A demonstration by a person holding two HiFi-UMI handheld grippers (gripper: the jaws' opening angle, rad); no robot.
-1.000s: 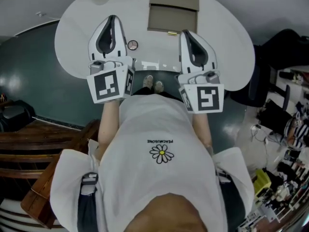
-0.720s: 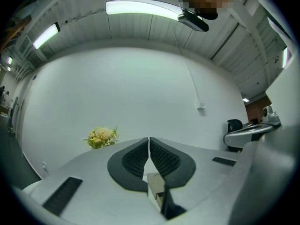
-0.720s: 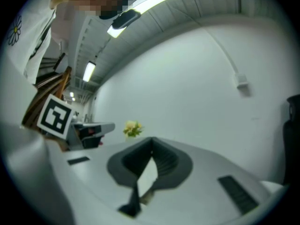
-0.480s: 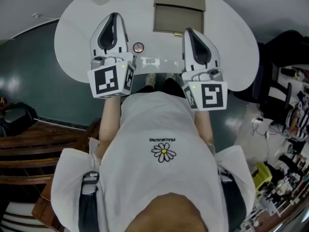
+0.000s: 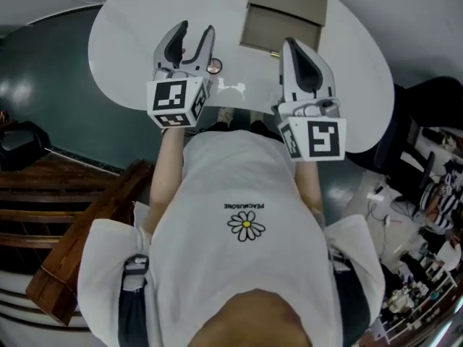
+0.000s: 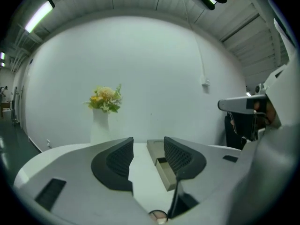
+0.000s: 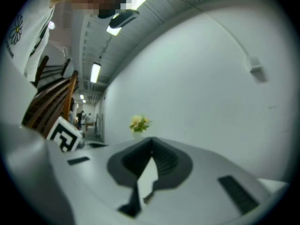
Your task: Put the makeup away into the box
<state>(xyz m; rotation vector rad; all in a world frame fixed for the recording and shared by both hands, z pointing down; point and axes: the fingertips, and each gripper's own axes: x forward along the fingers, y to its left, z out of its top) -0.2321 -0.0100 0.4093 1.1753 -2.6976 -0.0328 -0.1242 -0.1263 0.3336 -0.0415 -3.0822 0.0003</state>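
Small round compact [image 5: 213,66] (pinkish face) lies at three o'clock of the left gripper [image 5: 196,29], jaws just opened, empty; right gripper [image 5: 290,43] closed.

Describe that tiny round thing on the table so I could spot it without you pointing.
On the white rounded table, find the flat olive box at the far side. Just off its near left corner lies a small makeup compact. It is the only little disc there, dark-rimmed with a pinkish centre.
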